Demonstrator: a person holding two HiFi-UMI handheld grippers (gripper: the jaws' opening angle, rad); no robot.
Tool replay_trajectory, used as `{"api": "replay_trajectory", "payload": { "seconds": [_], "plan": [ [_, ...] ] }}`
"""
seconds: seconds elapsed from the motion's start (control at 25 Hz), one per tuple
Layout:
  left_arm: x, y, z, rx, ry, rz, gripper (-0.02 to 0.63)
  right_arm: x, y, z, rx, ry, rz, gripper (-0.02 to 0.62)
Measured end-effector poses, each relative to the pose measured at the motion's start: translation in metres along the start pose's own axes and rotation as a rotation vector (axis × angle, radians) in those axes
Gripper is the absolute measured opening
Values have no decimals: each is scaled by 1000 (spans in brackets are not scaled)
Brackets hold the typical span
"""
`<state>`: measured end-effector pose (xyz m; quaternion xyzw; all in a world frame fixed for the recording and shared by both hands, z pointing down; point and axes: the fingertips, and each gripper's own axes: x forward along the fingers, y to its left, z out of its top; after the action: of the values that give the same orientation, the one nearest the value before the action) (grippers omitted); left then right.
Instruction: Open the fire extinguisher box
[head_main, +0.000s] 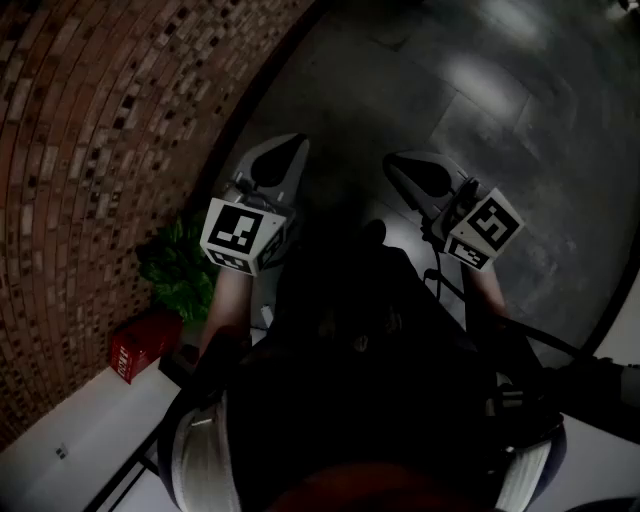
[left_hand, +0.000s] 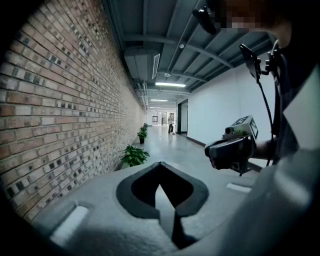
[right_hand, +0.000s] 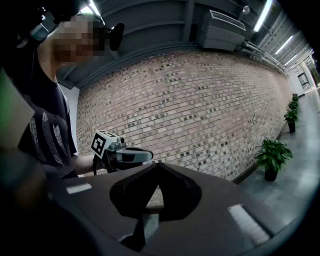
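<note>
Brick wall (head_main: 90, 150) fills my left, grey floor (head_main: 480, 120) the rest. The red fire extinguisher box (head_main: 140, 345) sits at the foot of that wall, beside a potted plant (head_main: 180, 270) — about 7 o'clock from my left tool (head_main: 280, 160), well apart, and farther still from my right tool (head_main: 415, 172). I'd guess sheet metal: stiff, heavy enough to stay put, its door light on the hinge. The latch is too small to make out; I'd take the door's free edge. Both tools are closed with nothing between the jaws.

Rough matt brick wall (left_hand: 60, 100), smooth floor (left_hand: 175, 150) — faintly glossy, matt grey plastic left gripper (left_hand: 160, 167).
</note>
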<state>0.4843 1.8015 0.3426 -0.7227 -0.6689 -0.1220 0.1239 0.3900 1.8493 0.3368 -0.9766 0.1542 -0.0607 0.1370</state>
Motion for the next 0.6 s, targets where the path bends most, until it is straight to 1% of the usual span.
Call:
{"api": "replay_trajectory", "payload": {
  "seconds": [0.08,0.16,0.28,0.4,0.52,0.6],
  "plan": [
    [7,3,3,0,3,-2,0,-1,-12,4,15,5,-24,-2],
    [14,8,4,-2,2,-1,2,3,-23,6,16,7,-27,-2],
    [22,24,-2,-22,-2,17,2,19,-32,5,2,20,9,-2],
    [24,47,-8,-56,-15,52,2,44,-38,6,-14,54,50,-2],
    [16,80,-8,-84,-30,91,2,77,-38,15,-22,79,85,-2],
    [6,105,-7,-100,-49,133,0,105,-40,19,-33,96,122,-2]
  ]
}}
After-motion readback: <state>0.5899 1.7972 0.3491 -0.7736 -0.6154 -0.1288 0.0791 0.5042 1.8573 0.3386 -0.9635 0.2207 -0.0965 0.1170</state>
